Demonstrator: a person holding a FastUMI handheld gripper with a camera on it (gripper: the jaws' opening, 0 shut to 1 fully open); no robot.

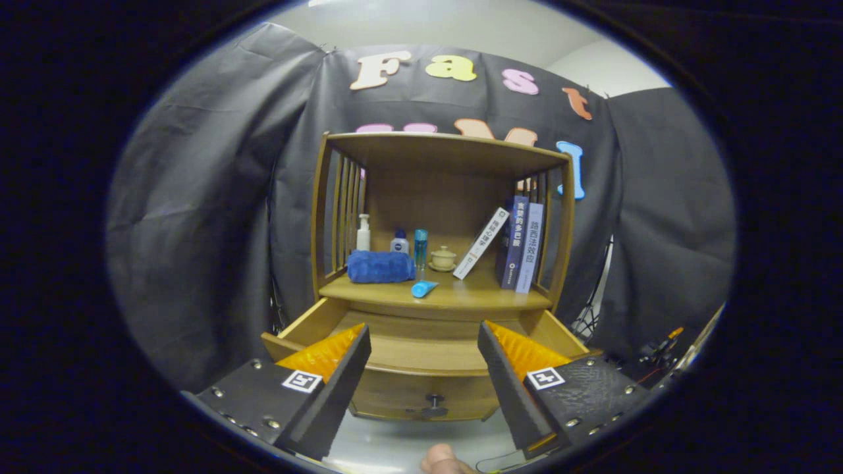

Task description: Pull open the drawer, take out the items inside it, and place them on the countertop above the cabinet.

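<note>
Fingertip of a person shows below the gripper. Fingers wide apart, holding nothing, touching nothing. Between and just beyond them: drawer, pulled open, knob on its front; open room above its front edge. Interior floor looks bare where visible. Beyond, on the counter: blue tube at the front edge, lying down; blue towel toward the left; bottles and a small lidded pot behind; books at the right side, one leaning.
</note>
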